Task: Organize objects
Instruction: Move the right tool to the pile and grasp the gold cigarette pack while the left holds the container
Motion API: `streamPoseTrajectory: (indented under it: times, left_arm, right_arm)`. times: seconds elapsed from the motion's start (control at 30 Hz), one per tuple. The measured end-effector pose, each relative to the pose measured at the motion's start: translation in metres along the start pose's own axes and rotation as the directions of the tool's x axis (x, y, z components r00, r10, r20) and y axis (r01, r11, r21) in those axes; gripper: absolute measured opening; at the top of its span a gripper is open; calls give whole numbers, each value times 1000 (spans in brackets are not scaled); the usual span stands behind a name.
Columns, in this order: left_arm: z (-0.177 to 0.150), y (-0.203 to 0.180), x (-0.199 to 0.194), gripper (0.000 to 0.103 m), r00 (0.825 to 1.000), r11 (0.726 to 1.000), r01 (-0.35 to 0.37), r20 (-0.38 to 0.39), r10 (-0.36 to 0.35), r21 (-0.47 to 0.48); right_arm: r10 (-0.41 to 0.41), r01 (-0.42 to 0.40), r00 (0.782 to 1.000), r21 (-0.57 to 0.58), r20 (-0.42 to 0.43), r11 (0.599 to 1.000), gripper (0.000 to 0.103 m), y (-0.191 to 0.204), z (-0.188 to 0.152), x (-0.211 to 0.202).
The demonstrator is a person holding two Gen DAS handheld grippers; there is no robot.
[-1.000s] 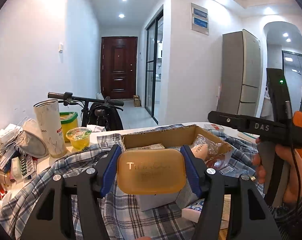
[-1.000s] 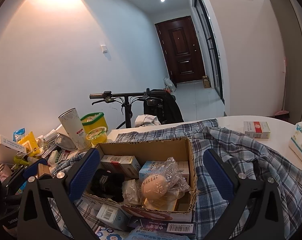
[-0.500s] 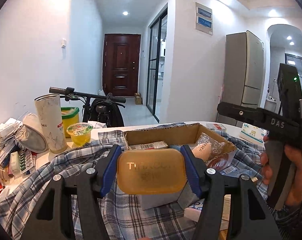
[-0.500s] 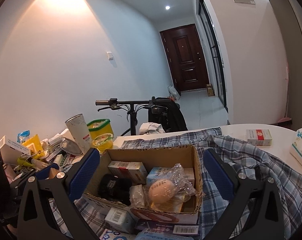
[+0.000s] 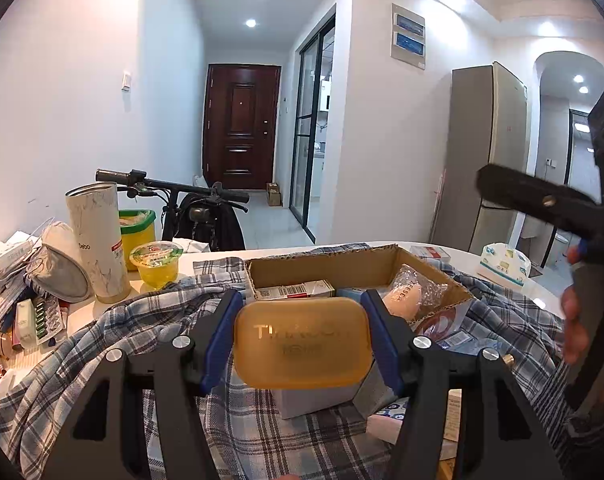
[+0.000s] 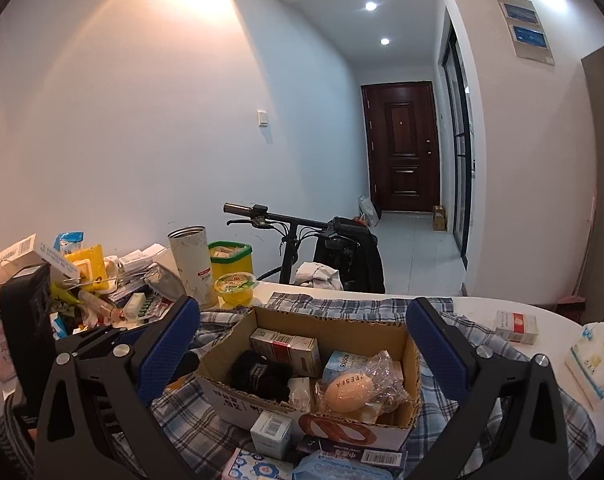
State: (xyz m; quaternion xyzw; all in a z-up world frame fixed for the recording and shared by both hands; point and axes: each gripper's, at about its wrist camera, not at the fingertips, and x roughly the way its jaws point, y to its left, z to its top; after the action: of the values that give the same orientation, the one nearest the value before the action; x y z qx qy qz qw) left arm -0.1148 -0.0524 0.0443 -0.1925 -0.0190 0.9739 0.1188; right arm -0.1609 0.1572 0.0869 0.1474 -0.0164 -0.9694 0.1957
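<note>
gripping amber soap [image 5: 302, 342], left tool [image 5: 302, 340] near box rim [image 5: 322, 264]; right tool [image 6: 304, 344] wide, empty, above box.

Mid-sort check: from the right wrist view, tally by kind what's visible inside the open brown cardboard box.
Printed cardboard cartons: 2
Black fabric bundle: 1
Peach egg-shaped item in clear plastic wrap: 1
Small white packet: 1
Total: 5 visible; more may lie underneath.
</note>
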Motion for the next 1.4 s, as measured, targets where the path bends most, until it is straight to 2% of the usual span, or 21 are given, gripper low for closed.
streamPoseTrajectory:
  times: [0.13,0.23,0.43,0.53,0.63,0.77,0.87,1.07,1.4]
  left_arm:
    - [0,0,1,63,1000,1000,0,-5,0,4]
    - [0,0,1,63,1000,1000,0,-5,0,4]
    - [0,0,1,63,1000,1000,1,-5,-1,4]
    - [0,0,2,63,1000,1000,0,-5,0,3]
    - [-1,0,2,63,1000,1000,3,-5,-3,-2]
    - [-2,2,2,63,1000,1000,3,-6,-3,-14]
    - [-3,3,3,63,1000,1000,3,-10,-4,-20]
    - [-3,-1,2,63,1000,1000,0,-7,0,-5]
    - [-2,0,2,63,1000,1000,-1,-11,1,-10]
  right_arm:
    - [49,-48,999,45,-19,998,103,-5,-2,-23]
    - [50,-50,998,24,-33,998,103,-5,-8,-45]
    - [115,-109,986,54,-118,993,103,-8,-48,-76]
    - [146,-142,976,36,-164,989,103,-9,-76,-75]
    - [177,-166,957,65,-228,984,103,-14,-98,-68]
    - [194,-178,935,80,-298,981,103,-16,-117,-59]
    - [222,-201,922,100,-316,975,103,-17,-125,-57]
    - [226,-196,920,123,-319,973,103,-21,-131,-58]
    - [183,-169,910,69,-371,983,103,-13,-138,-49]
